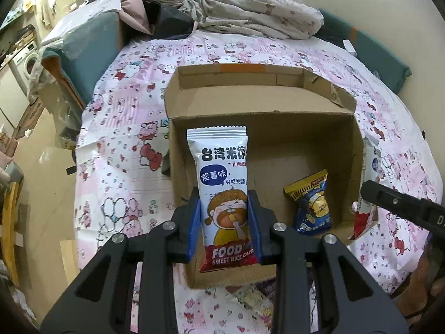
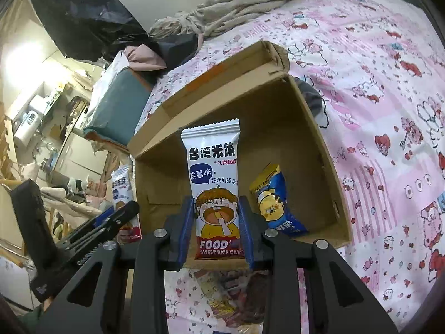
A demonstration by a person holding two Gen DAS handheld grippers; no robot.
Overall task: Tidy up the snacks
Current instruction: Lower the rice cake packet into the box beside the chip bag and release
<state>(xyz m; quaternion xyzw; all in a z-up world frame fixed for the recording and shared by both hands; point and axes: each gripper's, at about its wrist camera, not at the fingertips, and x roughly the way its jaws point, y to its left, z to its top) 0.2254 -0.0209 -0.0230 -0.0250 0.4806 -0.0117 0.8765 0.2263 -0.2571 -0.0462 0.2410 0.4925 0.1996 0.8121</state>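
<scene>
Rice cake packet (image 1: 224, 194) in left tongs (image 1: 224, 222), another packet (image 2: 214, 194) in right tongs (image 2: 215, 228)

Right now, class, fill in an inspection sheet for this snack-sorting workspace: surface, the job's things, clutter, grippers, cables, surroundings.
Surface: bed sheet, pink cartoon print, wrinkled.
Job's things: open cardboard box on the sheet; blue-and-yellow snack packet lying inside it; more packets on the sheet at the box's near edge.
Clutter: crumpled blanket and dark clothing behind the box.
Grippers: left gripper shut on a white rice cake packet, held upright; right gripper shut on a second rice cake packet.
Cables: nothing seen.
Surroundings: washing machine at left; crowded shelves and counters.
</scene>
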